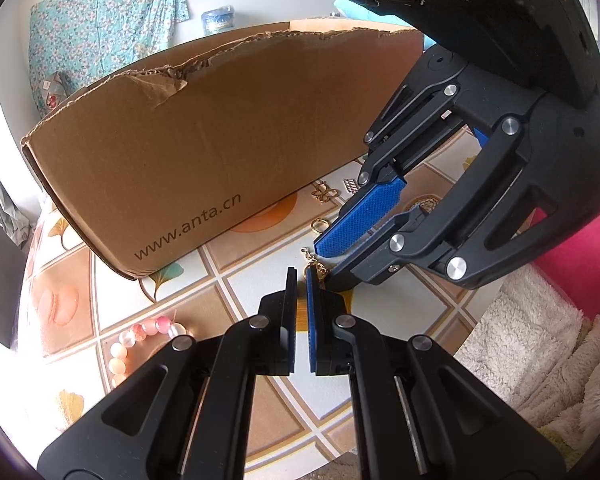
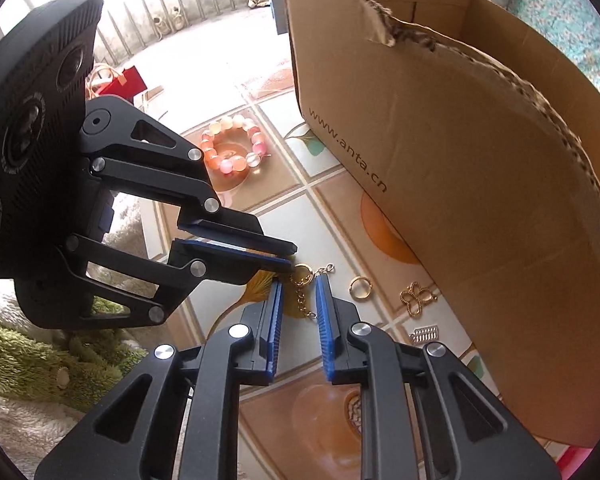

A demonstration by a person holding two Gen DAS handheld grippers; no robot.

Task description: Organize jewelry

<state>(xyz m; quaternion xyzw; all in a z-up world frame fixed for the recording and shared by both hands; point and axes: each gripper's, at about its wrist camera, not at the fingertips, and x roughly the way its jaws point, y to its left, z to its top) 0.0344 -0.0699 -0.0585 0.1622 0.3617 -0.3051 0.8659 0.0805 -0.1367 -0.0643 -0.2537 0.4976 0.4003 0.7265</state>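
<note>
Between the blue pads of the right gripper point(image 2: 299, 285) lies the gold chain point(image 2: 305, 292), its ring end at twelve o'clock just past the fingertips; jaws stand apart around it, not pinching. Left gripper point(image 2: 290, 256) comes in from nine o'clock, jaws a narrow slit apart, tips at the ring, and whether they grip it I cannot tell. At two o'clock sit a gold ring point(image 2: 360, 288), a butterfly charm point(image 2: 417, 299) and a silver comb-like piece point(image 2: 424, 335). Cardboard box point(image 2: 480, 168) beyond reads "www.anta.cn". Pink-orange bead bracelet point(image 2: 233, 148) at eleven o'clock on the tile-patterned table point(image 2: 332, 216).
</note>
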